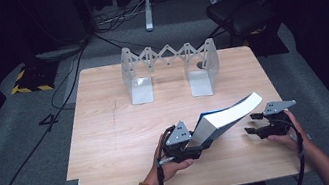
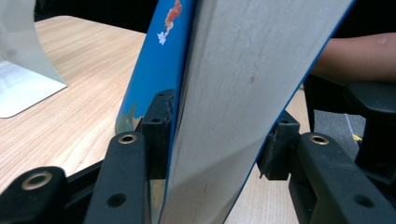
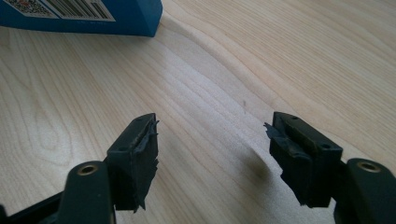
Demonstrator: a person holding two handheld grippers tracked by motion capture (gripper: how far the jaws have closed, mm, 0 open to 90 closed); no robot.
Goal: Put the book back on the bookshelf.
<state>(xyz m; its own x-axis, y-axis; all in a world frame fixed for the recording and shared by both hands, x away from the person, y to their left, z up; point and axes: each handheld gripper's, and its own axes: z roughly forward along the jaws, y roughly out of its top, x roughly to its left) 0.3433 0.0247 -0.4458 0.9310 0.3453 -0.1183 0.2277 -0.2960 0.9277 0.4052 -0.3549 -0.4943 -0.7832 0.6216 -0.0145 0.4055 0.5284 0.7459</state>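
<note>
The thick blue-covered book with pale page edges (image 1: 229, 114) hangs tilted above the near right part of the light wooden bench (image 1: 110, 142), its far end raised toward the right and its lower end gripped by the left hand-held gripper (image 1: 192, 144). In the left gripper view the two black jaws press against the book's blue covers (image 2: 154, 70) on either side, with the page block (image 2: 243, 93) between them. The right hand-held gripper (image 1: 255, 124) is just beside the book's raised end, apart from it, its jaws spread wide with nothing between them above bare wood (image 3: 210, 116). At the far edge of the bench stands a grey metal expanding book rack (image 1: 169, 69), well apart from the book.
</note>
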